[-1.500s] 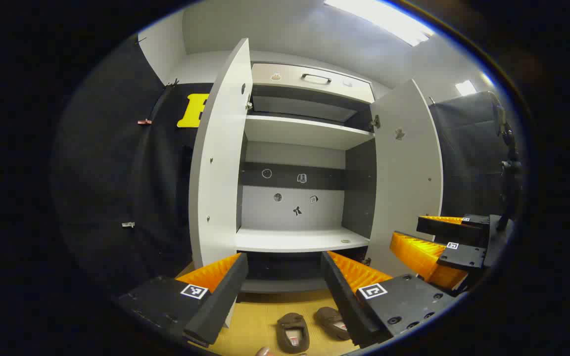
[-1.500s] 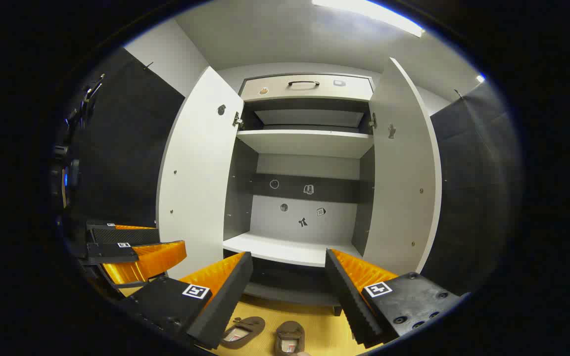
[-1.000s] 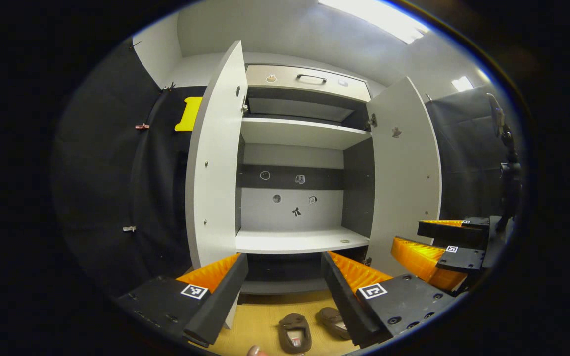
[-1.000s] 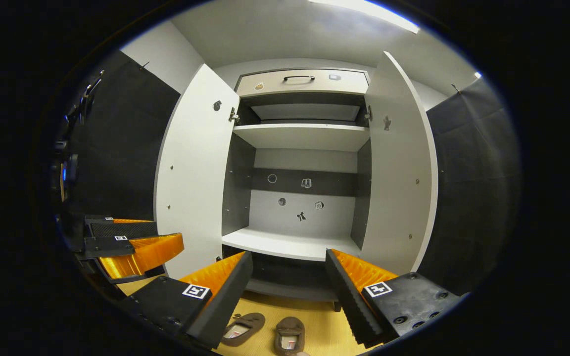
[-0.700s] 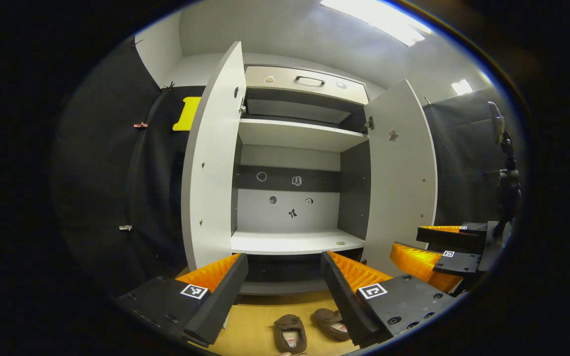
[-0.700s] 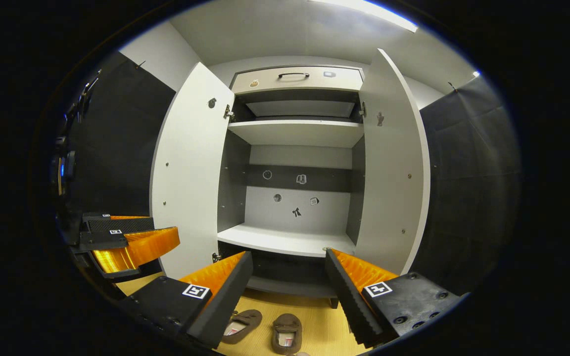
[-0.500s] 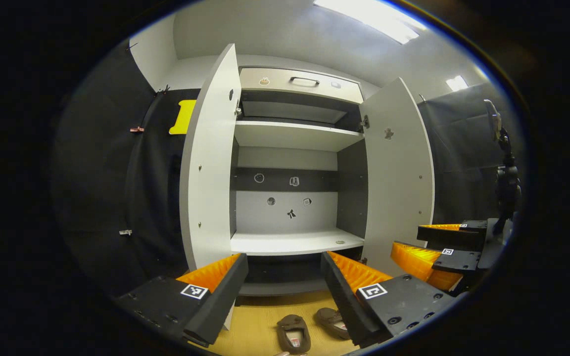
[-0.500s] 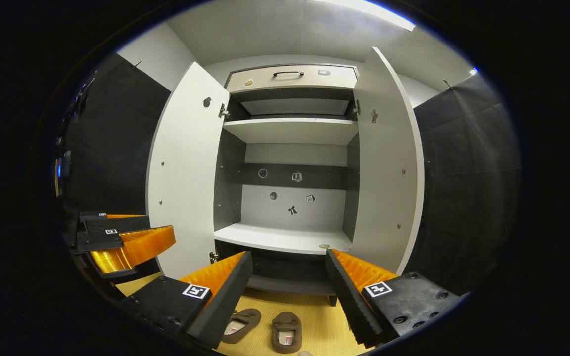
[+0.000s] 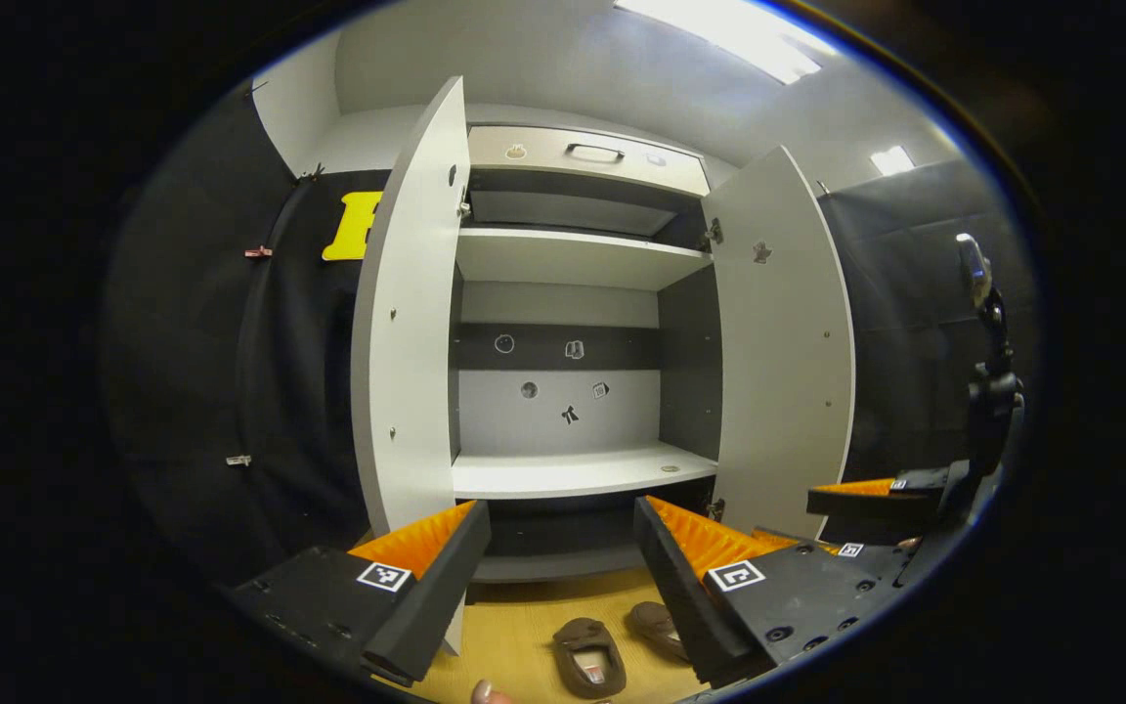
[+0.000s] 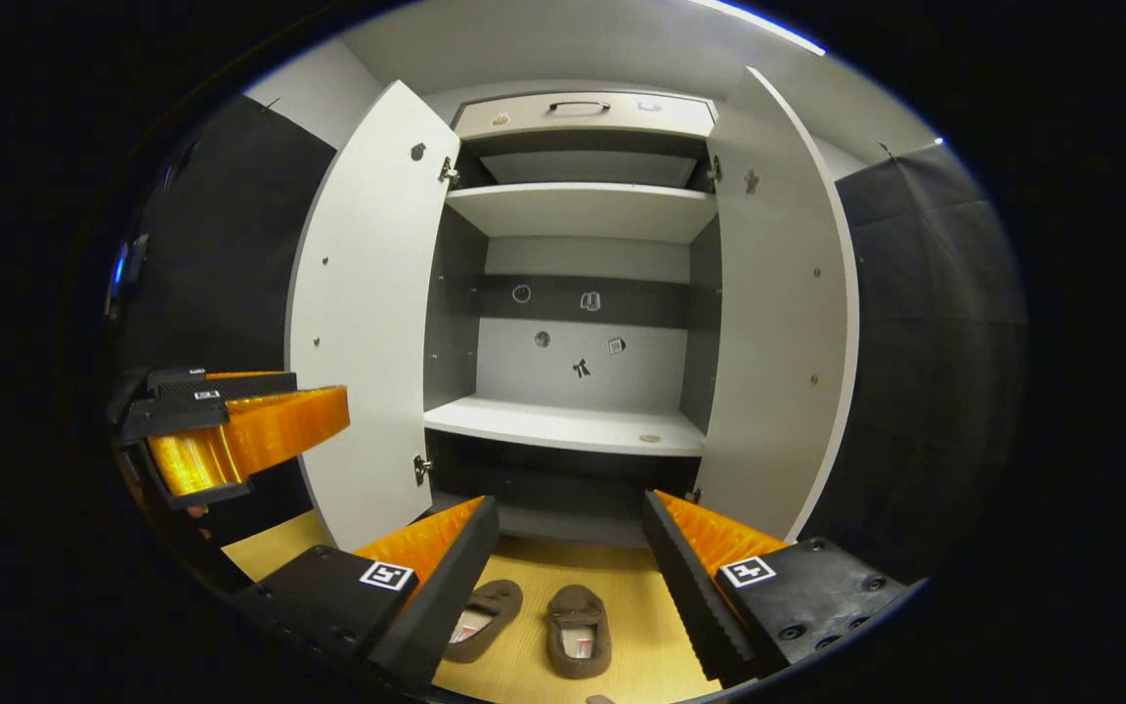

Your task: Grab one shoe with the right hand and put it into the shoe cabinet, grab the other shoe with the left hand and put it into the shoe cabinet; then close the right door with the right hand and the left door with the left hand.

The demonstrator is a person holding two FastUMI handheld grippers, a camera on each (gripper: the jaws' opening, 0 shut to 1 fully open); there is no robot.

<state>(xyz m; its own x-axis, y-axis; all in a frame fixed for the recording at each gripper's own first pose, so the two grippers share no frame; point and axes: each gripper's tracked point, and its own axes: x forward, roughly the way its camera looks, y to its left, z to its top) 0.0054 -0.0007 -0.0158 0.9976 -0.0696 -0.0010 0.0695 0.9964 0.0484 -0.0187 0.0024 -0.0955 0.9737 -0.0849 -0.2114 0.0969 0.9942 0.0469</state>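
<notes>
Two brown slippers lie side by side on the wooden floor in front of the white shoe cabinet, whose two doors stand wide open. In the left gripper view the left slipper and the right slipper lie below my open left gripper. In the right gripper view both the left slipper and the right slipper lie under my open right gripper. Each gripper also appears off to the side in the other's view, the right gripper and the left gripper, both with fingers apart and nothing between them.
The left door and right door flank the cabinet's opening. Its shelves are bare; a drawer with a handle sits on top. Black cloth walls stand on both sides. A camera stand rises at the right.
My right gripper has dropped lower and tipped down, so the slippers and more floor show beneath it. The left gripper has barely shifted. Both stay open.
</notes>
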